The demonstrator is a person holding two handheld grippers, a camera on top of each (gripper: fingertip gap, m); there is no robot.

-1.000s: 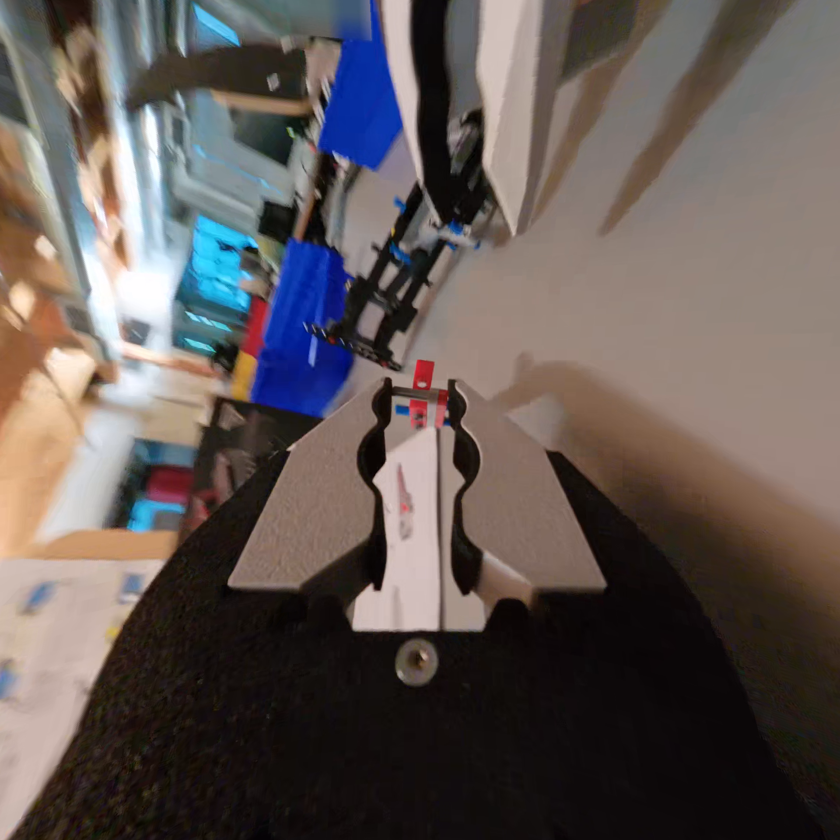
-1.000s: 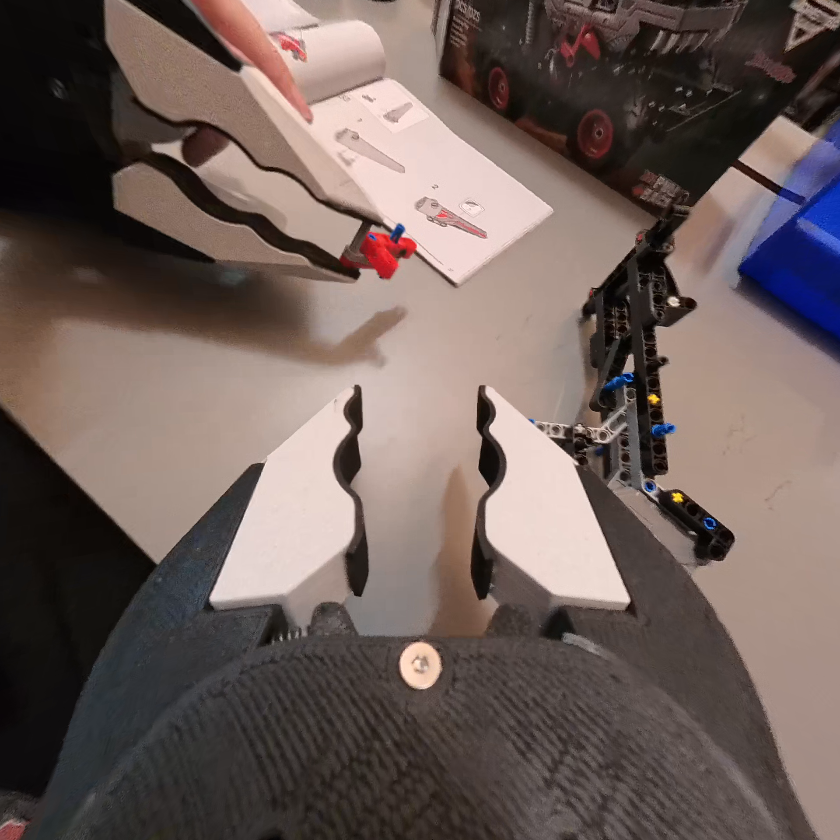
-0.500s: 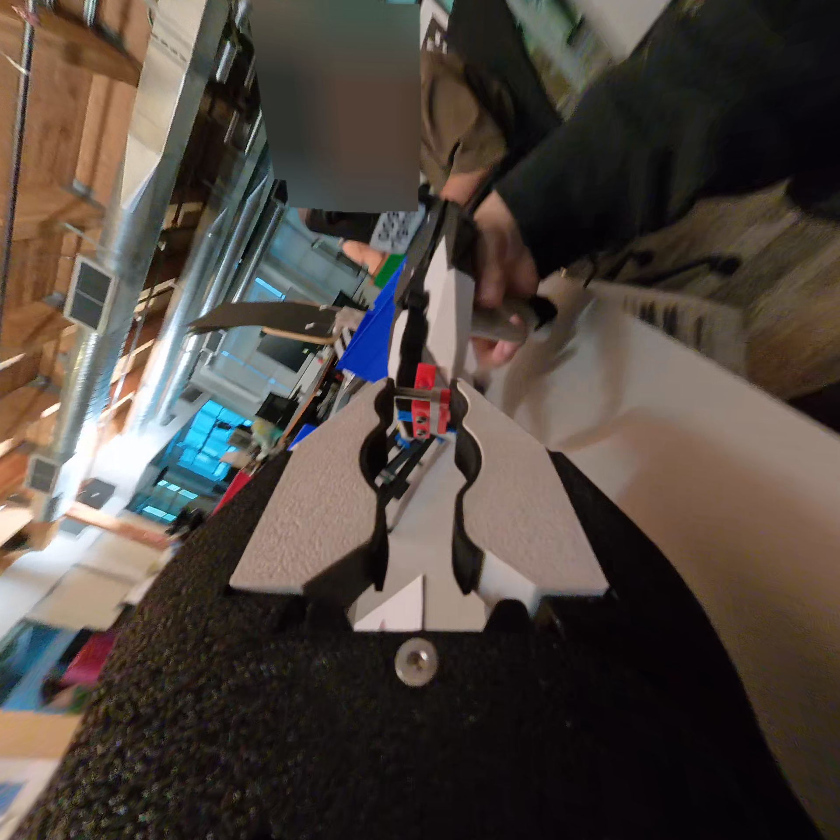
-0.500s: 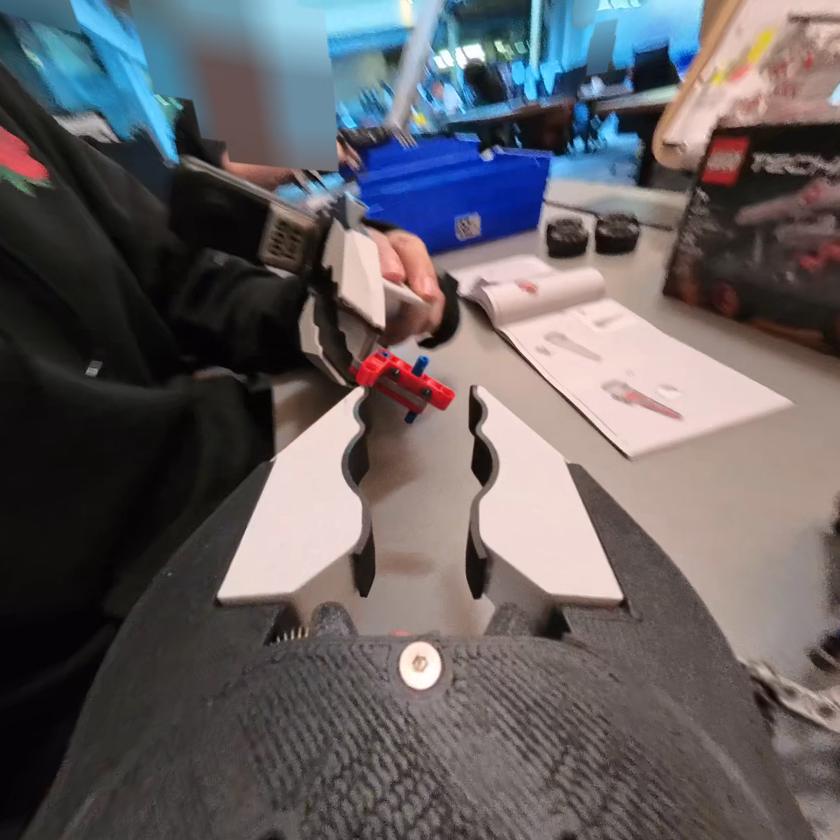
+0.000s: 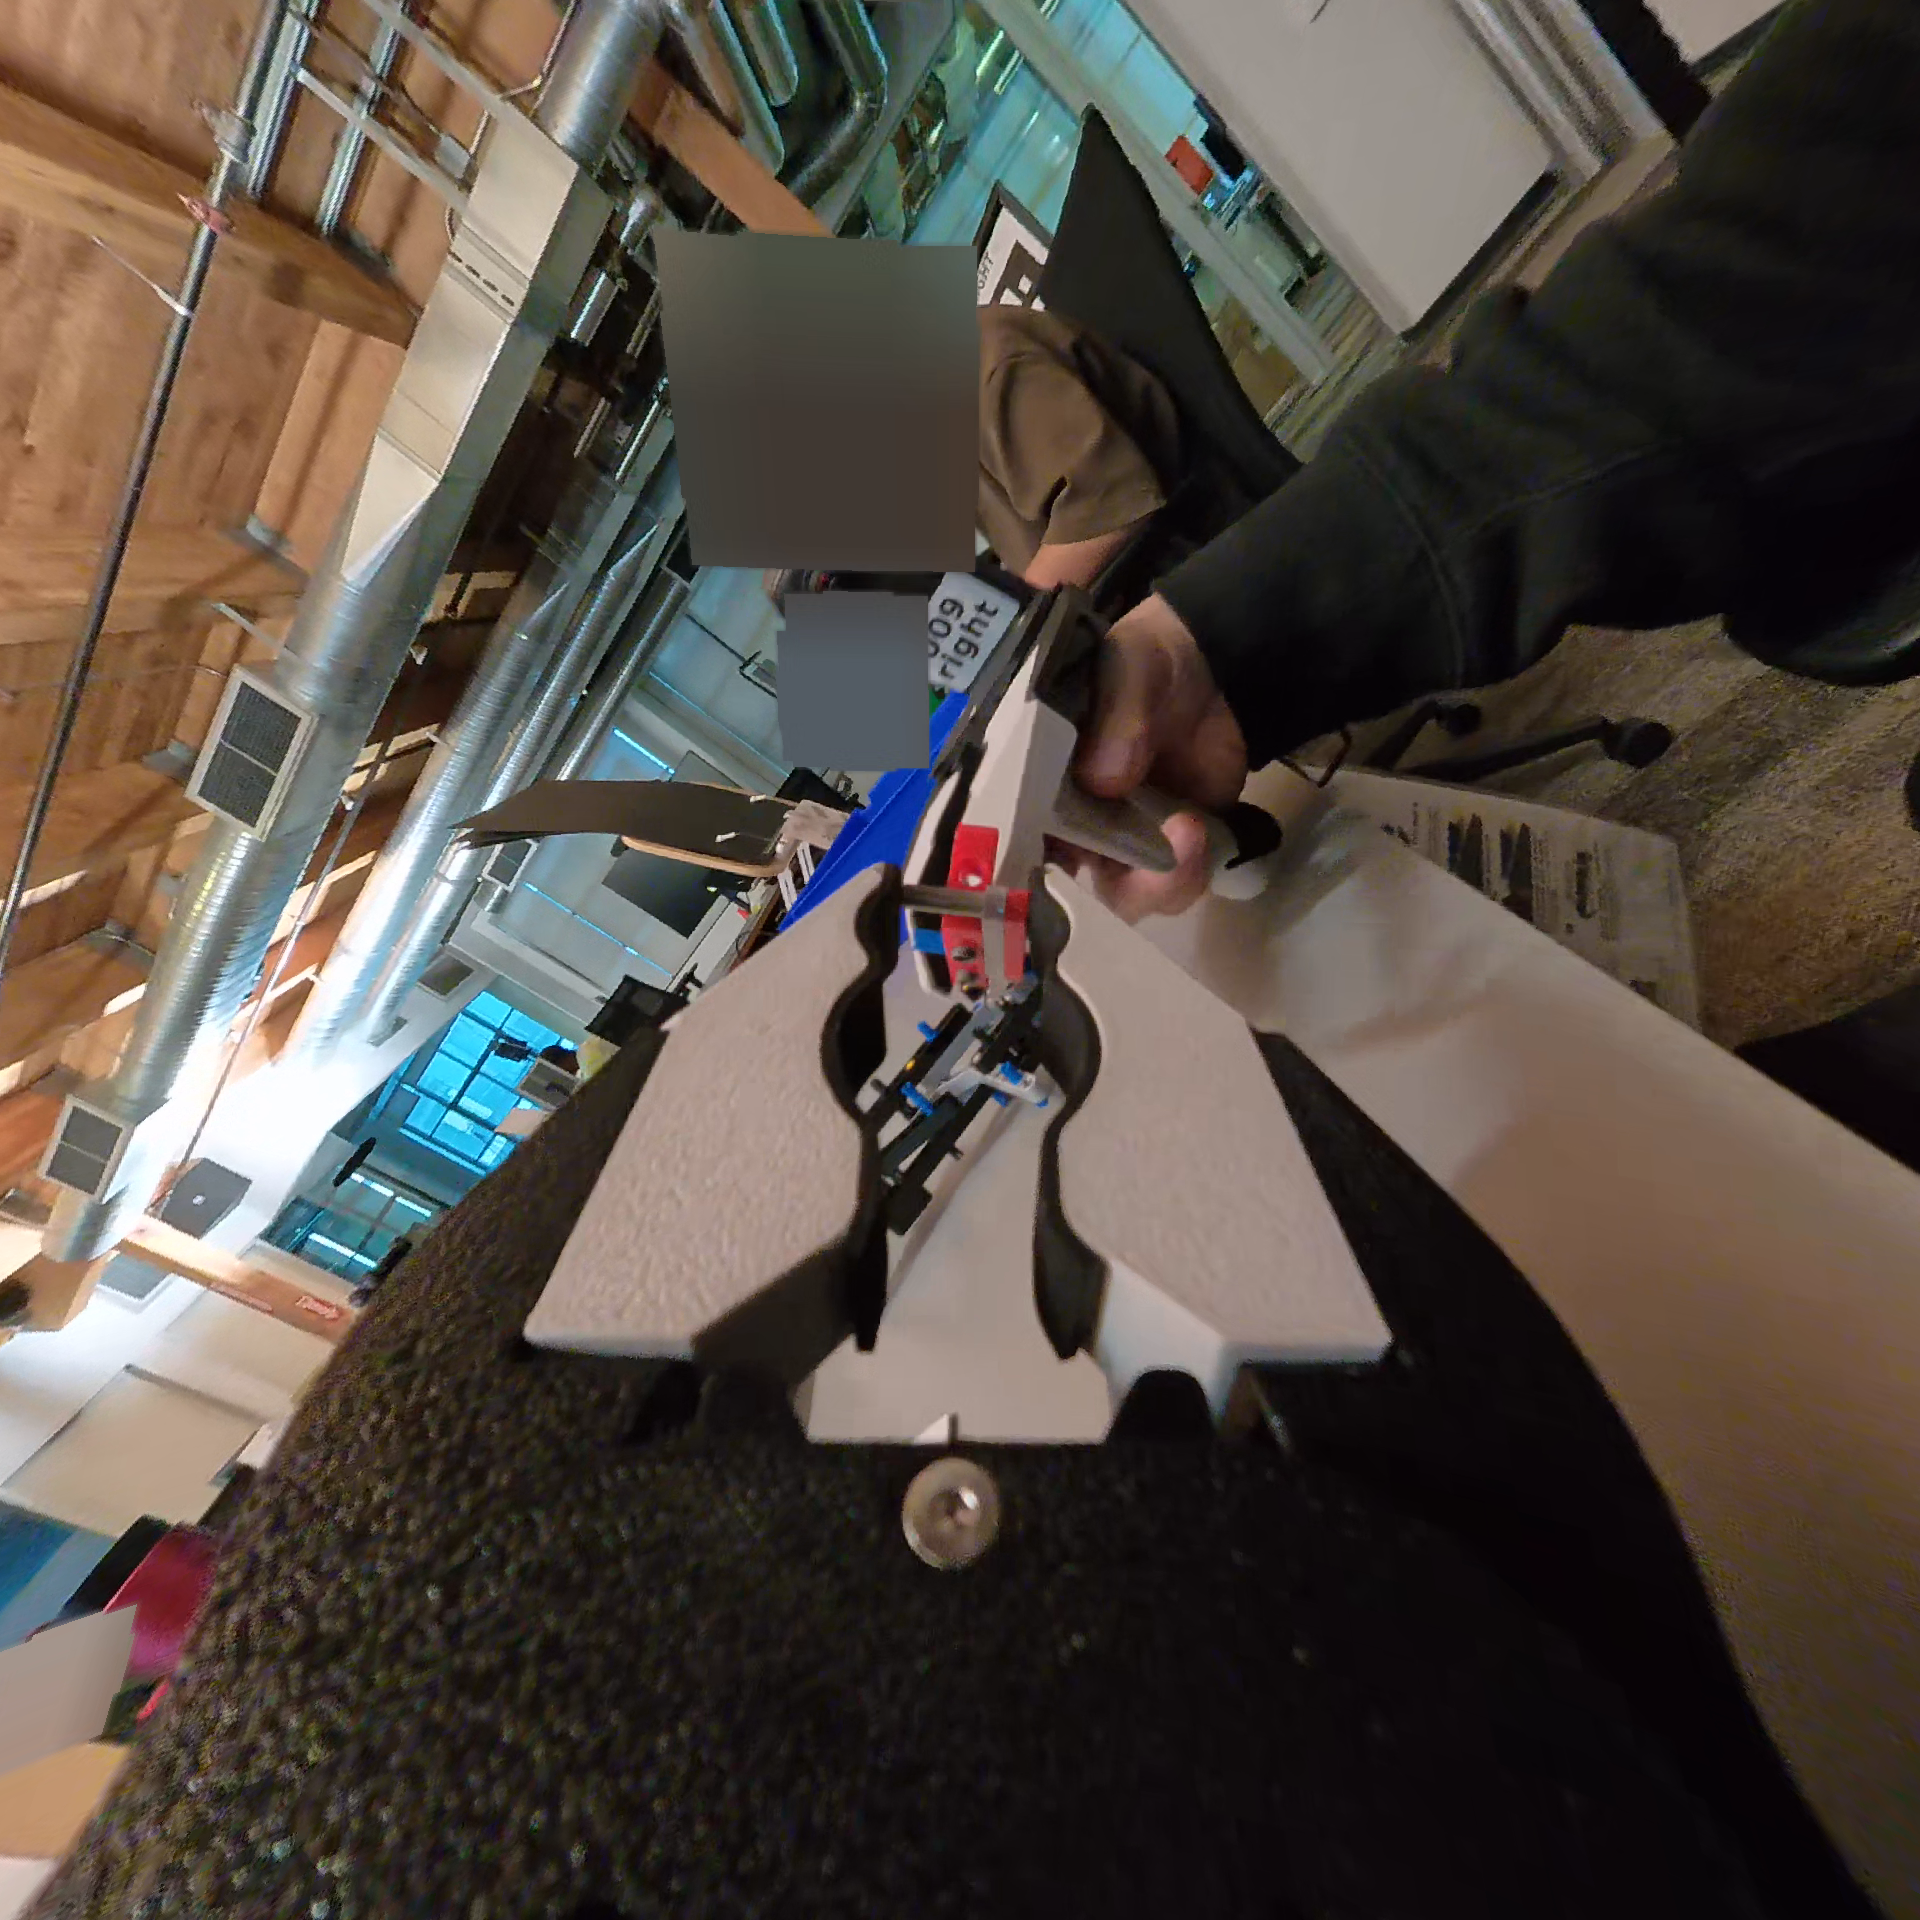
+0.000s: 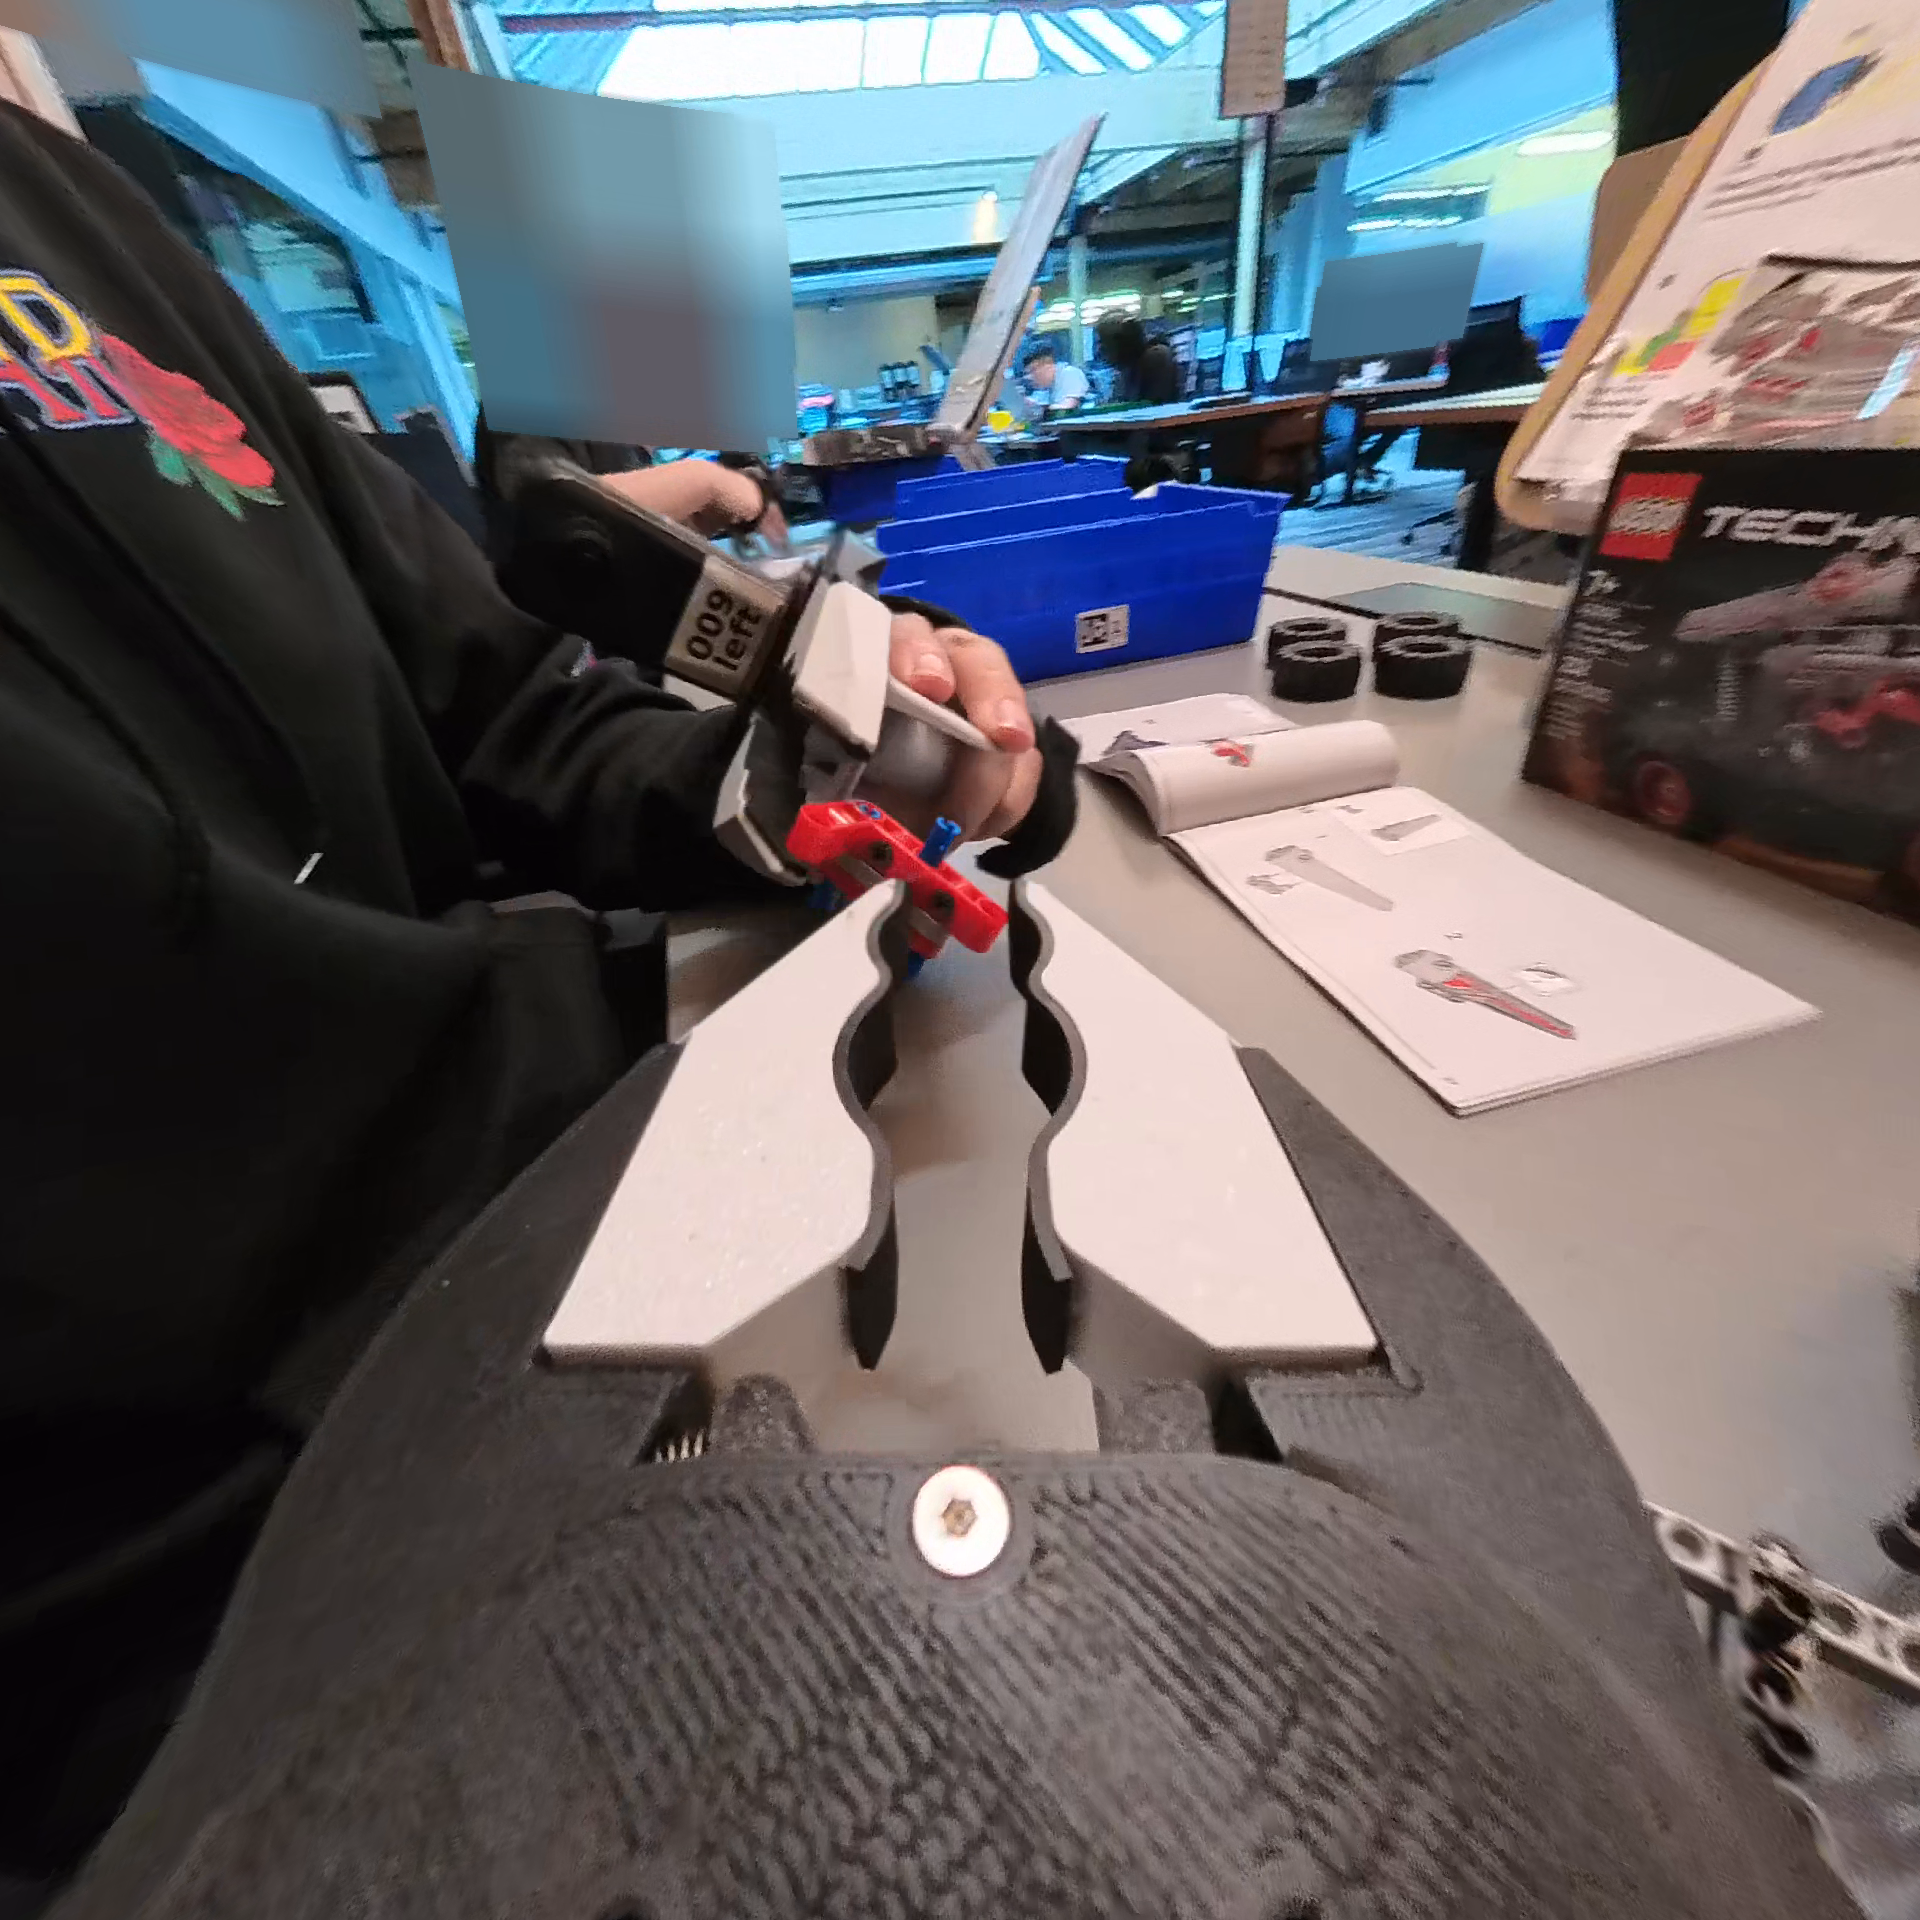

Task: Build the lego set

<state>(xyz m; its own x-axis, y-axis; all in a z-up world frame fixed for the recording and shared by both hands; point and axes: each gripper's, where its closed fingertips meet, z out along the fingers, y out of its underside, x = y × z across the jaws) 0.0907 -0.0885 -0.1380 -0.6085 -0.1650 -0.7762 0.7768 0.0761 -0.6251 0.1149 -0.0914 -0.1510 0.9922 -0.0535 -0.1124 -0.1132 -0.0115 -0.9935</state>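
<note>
My left gripper (image 5: 961,894) is shut on a small red lego piece (image 5: 977,914) with a grey axle and blue pins, held up in the air. In the right wrist view the left gripper (image 6: 774,831) comes in from the left with the red piece (image 6: 894,873) at its tip. My right gripper (image 6: 958,894) is open with narrowed jaws, and the red piece's end sits between its fingertips. One of the right gripper's fingers (image 5: 1013,748) shows edge-on just beyond the piece. The black lego chassis (image 5: 956,1081) lies on the table behind.
An open instruction booklet (image 6: 1434,914) lies on the grey table (image 6: 1558,1195). A dark lego box (image 6: 1745,686) stands at the right, black tyres (image 6: 1361,655) and blue bins (image 6: 1081,561) behind. The holder's black-sleeved arm (image 6: 364,779) fills the left. Chassis parts (image 6: 1766,1631) lie at lower right. My left and right fingertips are right by each other.
Both grippers rose from the table and turned toward each other. The red piece came between the right gripper's fingertips, and the right jaws narrowed.
</note>
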